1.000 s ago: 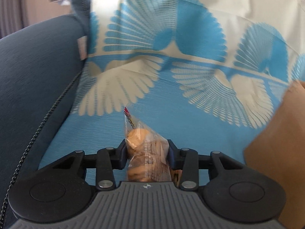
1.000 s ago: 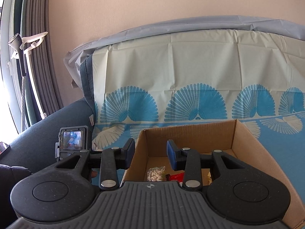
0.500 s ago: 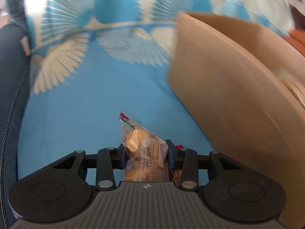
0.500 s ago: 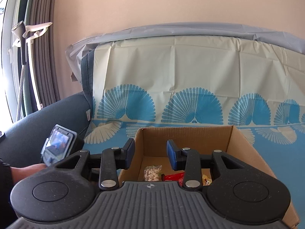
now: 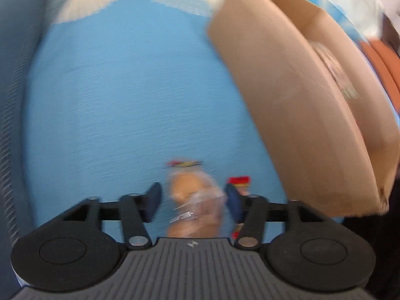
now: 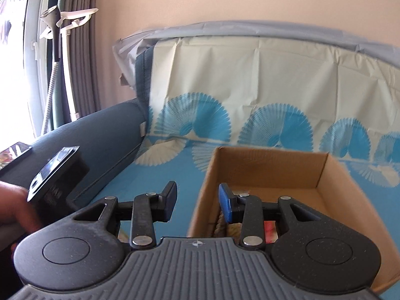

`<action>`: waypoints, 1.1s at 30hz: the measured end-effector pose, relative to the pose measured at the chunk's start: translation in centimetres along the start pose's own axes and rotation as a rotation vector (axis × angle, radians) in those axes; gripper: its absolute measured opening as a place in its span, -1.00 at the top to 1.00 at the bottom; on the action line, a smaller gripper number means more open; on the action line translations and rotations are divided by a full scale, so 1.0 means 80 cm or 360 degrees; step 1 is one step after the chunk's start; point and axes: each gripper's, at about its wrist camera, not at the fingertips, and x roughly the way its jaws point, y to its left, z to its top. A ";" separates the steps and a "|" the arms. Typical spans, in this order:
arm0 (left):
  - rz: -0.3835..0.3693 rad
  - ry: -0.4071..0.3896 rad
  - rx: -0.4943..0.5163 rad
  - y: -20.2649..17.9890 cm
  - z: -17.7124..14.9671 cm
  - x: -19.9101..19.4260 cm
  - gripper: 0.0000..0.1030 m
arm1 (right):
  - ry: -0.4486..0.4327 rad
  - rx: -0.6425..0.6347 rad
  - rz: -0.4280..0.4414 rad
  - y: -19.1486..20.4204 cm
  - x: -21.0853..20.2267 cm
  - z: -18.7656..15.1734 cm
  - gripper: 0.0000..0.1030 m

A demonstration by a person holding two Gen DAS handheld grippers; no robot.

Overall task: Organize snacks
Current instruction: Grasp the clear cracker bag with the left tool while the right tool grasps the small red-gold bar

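— What changed for the left gripper (image 5: 192,201)?
— Its jaws have just been opening; the clear snack bag (image 5: 196,205), clamped a second ago, sits loose between them over the blue sheet (image 5: 125,87), beside the one cardboard box (image 5: 287,95).
— And the right gripper (image 6: 197,200)?
— Part-open as before, holding nothing, at the box's near left corner — one red packet (image 6: 271,230) inside

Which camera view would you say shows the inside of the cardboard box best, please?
The right wrist view: it looks into the open cardboard box, showing its inner walls, floor and some snack packets. The left wrist view is blurred and shows mainly the box's outer side wall, with a sliver of interior.
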 end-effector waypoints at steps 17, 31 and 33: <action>0.0128 -0.0162 -0.0059 0.006 -0.014 -0.059 -0.43 | 0.0508 -0.0230 0.0087 0.111 0.080 -0.066 0.25; 0.0152 -0.0014 -0.0125 0.000 0.005 -0.005 -0.63 | 0.0774 -0.0075 -0.0104 0.104 0.143 -0.113 0.26; 0.0162 -0.0010 -0.0119 -0.002 0.006 -0.001 -0.64 | 0.0763 -0.0069 -0.0075 0.105 0.140 -0.115 0.52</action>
